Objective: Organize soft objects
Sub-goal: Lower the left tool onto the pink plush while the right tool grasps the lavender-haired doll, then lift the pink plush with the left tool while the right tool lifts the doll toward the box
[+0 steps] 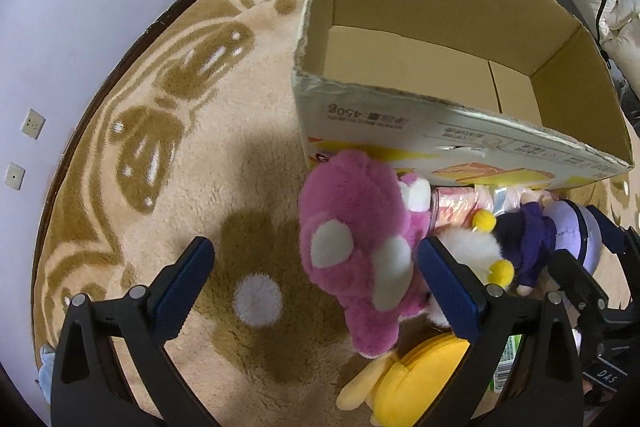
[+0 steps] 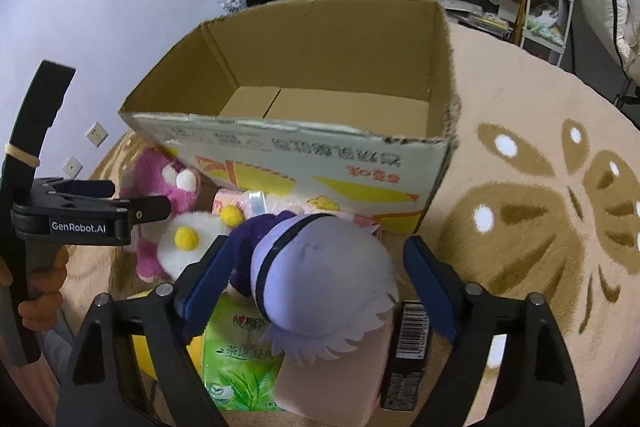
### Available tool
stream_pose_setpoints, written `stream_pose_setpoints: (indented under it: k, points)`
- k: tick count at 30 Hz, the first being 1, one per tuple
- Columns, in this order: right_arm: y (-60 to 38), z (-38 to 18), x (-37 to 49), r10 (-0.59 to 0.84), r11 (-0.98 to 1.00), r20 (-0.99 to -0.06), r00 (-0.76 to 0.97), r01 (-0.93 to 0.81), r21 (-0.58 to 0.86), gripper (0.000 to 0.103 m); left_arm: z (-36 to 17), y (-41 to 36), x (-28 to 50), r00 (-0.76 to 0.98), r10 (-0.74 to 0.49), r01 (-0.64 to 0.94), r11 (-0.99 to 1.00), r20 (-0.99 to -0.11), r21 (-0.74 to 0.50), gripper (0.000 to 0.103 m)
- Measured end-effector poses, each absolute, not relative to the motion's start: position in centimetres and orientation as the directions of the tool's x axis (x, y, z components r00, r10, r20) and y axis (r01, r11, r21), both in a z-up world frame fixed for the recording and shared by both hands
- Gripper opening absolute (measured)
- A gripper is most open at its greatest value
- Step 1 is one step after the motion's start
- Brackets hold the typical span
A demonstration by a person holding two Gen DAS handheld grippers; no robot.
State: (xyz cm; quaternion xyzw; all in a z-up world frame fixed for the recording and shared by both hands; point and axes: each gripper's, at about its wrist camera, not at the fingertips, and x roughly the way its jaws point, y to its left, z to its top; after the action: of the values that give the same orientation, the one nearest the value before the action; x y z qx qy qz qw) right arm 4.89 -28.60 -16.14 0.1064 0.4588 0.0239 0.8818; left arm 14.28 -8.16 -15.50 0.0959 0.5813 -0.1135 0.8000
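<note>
A: Left tongs (image 1: 316, 279)?
B: Wide apart, pink plush (image 1: 356, 251) between the pads, right pad beside it.
A: Right tongs (image 2: 320, 277)?
B: Spread around the lavender-haired doll (image 2: 324, 279), on the rug (image 2: 520, 227) before the empty cardboard box (image 2: 320, 67).

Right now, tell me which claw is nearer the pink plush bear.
Left. The left claw straddles the pink plush bear; the right claw brackets the purple doll's head, beside the bear.

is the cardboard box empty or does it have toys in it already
Empty. Both wrist views show the cardboard box open-topped with a bare floor; the pink plush lies outside on the rug.
</note>
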Motion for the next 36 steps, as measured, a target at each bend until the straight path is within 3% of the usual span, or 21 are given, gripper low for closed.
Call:
stream_pose_setpoints:
  k: [9, 16, 23, 36]
  points:
    - [-28.3, -16.8, 4.9, 0.161, 0.975, -0.818, 0.552, 0.043, 0.220, 0.071, -16.2, -9.4, 13.9, 0.272, -0.093, 0.328, 0.945, -0.958, 0.002, 0.073]
    - [-28.2, -16.6, 4.8, 0.144, 0.977, -0.815, 0.561, 0.050, 0.207, 0.070, -16.7, -9.3, 13.9, 0.213, -0.189, 0.316, 0.942, -0.959, -0.115, 0.042]
    - [-28.0, -15.8, 4.0, 0.100, 0.983, -0.800, 0.591, 0.066, 0.171, 0.069, -16.3, -9.6, 13.9, 0.239, -0.187, 0.329, 0.939, -0.953, -0.102, 0.036]
    - [-28.0, -13.6, 2.6, 0.061, 0.985, -0.756, 0.652, 0.085, 0.152, 0.069, -13.5, -8.2, 12.2, 0.359, -0.127, 0.307, 0.952, -0.925, -0.011, 0.035]
